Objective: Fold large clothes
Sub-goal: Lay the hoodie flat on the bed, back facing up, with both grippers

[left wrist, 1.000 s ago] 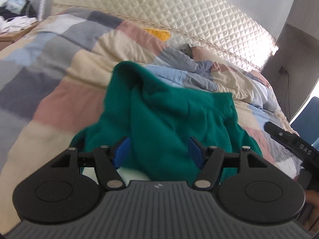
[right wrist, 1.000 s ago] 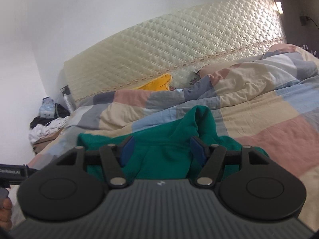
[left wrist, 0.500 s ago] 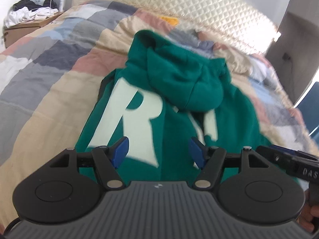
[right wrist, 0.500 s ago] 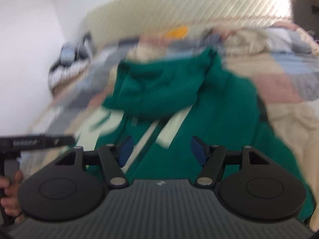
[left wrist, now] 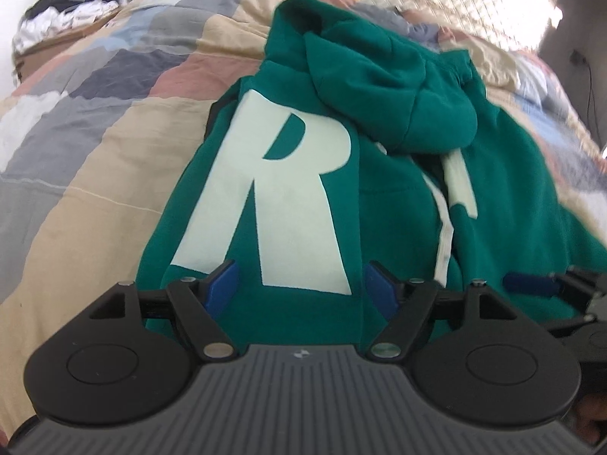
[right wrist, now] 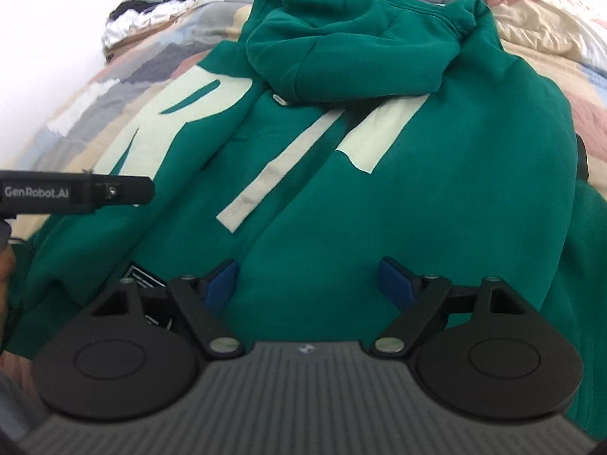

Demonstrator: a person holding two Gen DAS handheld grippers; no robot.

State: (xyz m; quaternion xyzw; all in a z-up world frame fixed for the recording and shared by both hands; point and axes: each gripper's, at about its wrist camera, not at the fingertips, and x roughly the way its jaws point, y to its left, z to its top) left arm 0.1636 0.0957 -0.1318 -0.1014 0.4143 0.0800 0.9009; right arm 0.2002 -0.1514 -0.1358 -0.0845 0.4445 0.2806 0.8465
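While both claws point down at the bed, their blue pads stand wide apart, and both have just been opening more. The left gripper hangs over the near edge of the green hoodie with nothing pinched between its pads — it is let go. The right gripper is the same: its pads are spread over plain green cloth and grip none of it. In the right wrist view, the black side of the other claw pokes in from the left with white words on it, and a bit of a hand shows at the left edge.

Just past the pads, the hoodie lies spread on the quilt, a bed cover made of tan, grey, pink and blue squares. A big pale letter R sits on the left half of the hoodie. A pale strip runs down the middle, and more pale print shows on the other half. Farther up, the hood is flopped down over the top of the print.

Behind the hoodie the quilt is bunched up. At the far end stands a cream padded headboard. Far off to the left sits a heap of clothes — too blurry to tell more.
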